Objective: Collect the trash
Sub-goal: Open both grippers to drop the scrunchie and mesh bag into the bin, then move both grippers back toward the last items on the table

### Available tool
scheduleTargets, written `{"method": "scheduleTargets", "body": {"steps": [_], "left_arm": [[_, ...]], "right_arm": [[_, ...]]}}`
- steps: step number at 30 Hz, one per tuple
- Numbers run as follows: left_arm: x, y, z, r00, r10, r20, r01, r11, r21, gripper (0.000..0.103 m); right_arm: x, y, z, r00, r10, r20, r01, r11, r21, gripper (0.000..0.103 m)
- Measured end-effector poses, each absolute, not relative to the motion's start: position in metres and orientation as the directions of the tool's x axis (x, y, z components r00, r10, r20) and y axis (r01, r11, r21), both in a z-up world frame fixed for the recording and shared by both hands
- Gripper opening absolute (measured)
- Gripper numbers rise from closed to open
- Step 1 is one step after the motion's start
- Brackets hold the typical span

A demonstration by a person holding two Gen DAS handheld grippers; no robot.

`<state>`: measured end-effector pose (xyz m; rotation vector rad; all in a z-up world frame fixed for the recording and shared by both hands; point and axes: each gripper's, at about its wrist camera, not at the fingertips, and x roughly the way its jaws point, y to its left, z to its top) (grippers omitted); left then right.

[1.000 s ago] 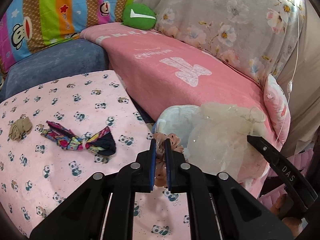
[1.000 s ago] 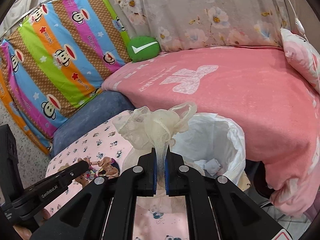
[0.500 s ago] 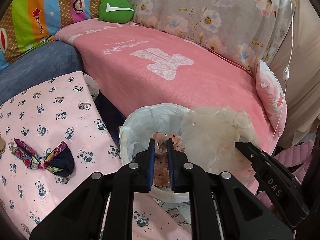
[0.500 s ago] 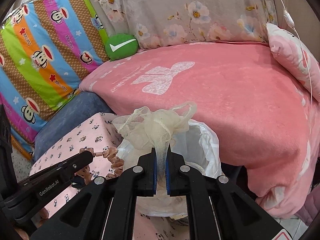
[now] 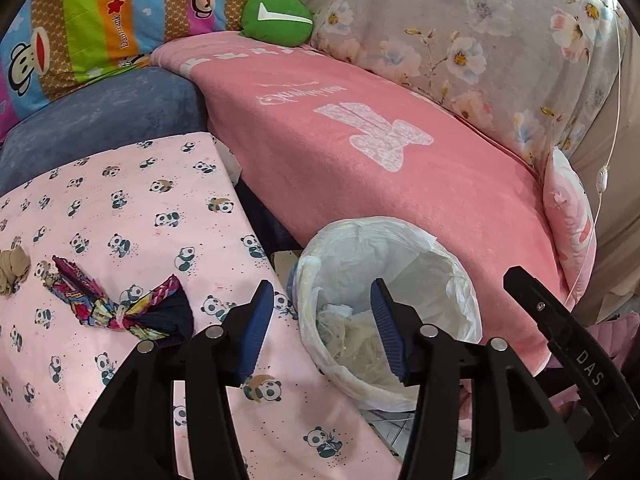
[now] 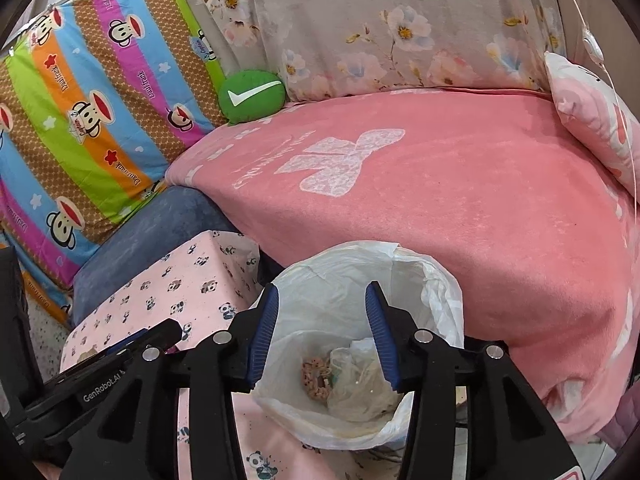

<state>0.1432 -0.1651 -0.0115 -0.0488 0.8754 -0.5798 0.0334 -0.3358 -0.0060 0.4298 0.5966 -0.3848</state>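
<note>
A small bin lined with a white bag stands between the panda-print table and the pink sofa. Inside it lie a cream mesh bundle and a pink floral scrunchie. My left gripper hangs over the bin's near rim, jaws opening, nothing between them. My right gripper is above the bin mouth, jaws opening too, and empty. On the table a multicoloured knotted cloth and a small beige wad lie to the left.
The panda-print tablecloth covers the table left of the bin. Behind it runs a sofa with a pink blanket, a green round cushion, a striped monkey-print cover and a floral drape. The other gripper's black finger shows at right.
Both grippers opened and let go: the cream mesh bundle and the pink scrunchie dropped into the bin. Both hands moved forward over the bin.
</note>
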Motion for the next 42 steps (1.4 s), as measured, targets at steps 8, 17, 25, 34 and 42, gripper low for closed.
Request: {"method": "scheduleTargets", "body": {"steps": [8,17,25,34,42], "left_arm": [[0.144,-0.123,-0.016,0.529,-0.452,-0.719,0.389,0.881,-0.268,0.048],[0.149,-0.065,-0.018,0.57,-0.393,-0.722,0.294,0.918,-0.268,0.048],[0.156,-0.011,-0.024,0.597,-0.329,-0.731,0.189,0.944,-0.27,0.048],[0.159,0.041,-0.033,0.614,-0.274,-0.741,0.095,0.957,-0.275,0.048],[0.171,0.094,-0.047,0.628,-0.188,-0.755,-0.022,0.966,-0.259,0.055]], "right_arm": [[0.042,-0.293,-0.006,0.764,-0.164,-0.624,0.396,0.883,0.253,0.051],[0.059,-0.237,-0.008,0.764,-0.08,-0.64,0.295,0.926,0.237,0.051],[0.076,-0.192,-0.009,0.758,-0.027,-0.652,0.219,0.952,0.215,0.056],[0.093,-0.149,-0.017,0.737,0.02,-0.676,0.146,0.971,0.189,0.057],[0.111,-0.124,-0.031,0.708,0.06,-0.703,0.099,0.978,0.184,0.06]]}}
